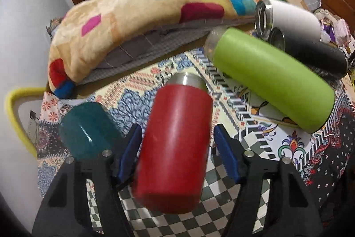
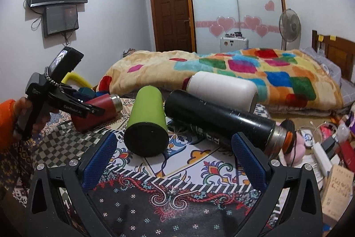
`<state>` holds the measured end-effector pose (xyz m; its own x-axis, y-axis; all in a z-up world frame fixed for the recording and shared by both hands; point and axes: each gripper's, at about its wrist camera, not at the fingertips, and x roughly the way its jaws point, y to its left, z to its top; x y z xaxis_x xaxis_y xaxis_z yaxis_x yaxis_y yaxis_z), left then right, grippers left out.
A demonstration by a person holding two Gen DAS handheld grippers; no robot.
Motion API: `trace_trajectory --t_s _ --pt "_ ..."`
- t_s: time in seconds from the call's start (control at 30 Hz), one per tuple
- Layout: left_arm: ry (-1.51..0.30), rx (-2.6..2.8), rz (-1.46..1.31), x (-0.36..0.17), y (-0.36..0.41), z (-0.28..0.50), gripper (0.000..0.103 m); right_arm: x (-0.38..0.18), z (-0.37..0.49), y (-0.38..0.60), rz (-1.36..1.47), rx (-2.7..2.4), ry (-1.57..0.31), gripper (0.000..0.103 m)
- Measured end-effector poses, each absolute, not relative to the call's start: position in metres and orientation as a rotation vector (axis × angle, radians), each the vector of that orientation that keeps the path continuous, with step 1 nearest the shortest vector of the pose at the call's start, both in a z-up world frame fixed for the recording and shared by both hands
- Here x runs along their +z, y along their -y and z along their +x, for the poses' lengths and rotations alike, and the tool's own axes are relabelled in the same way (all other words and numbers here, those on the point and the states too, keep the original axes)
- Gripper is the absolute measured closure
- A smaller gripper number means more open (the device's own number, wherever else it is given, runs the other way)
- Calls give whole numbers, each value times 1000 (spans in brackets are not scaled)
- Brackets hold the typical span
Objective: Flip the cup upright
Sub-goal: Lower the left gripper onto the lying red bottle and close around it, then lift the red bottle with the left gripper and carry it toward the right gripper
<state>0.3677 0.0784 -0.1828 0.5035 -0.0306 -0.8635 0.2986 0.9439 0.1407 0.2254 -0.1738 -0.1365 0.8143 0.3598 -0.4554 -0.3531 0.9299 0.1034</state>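
A red cup [image 1: 175, 143] with a steel rim lies tilted between the blue pads of my left gripper [image 1: 177, 154]; the pads stand a little off its sides, so the jaws are open around it. It also shows in the right wrist view [image 2: 97, 110], with the left gripper [image 2: 88, 109] over it. A green cup [image 1: 270, 77] [image 2: 146, 121], a black flask [image 1: 310, 52] [image 2: 221, 123] and a white cup [image 1: 290, 17] [image 2: 221, 88] lie on their sides. My right gripper [image 2: 175, 159] is open and empty, in front of the green cup.
A teal cup [image 1: 88, 132] stands left of the red one. The patterned cloth [image 2: 177, 203] covers the table. A colourful blanket [image 1: 137, 14] on the bed lies behind. Clutter [image 2: 328, 148] sits at the right edge.
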Motion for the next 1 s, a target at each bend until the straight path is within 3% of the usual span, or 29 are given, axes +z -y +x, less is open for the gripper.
trace_trajectory --t_s 0.47,1.0 --pt "-1058 -130 388 -193 -65 366 38 -134 221 182 -28 332 -464 0" --pt "-1029 -257 412 -137 -15 261 40 -110 195 192 5 356 -416 0"
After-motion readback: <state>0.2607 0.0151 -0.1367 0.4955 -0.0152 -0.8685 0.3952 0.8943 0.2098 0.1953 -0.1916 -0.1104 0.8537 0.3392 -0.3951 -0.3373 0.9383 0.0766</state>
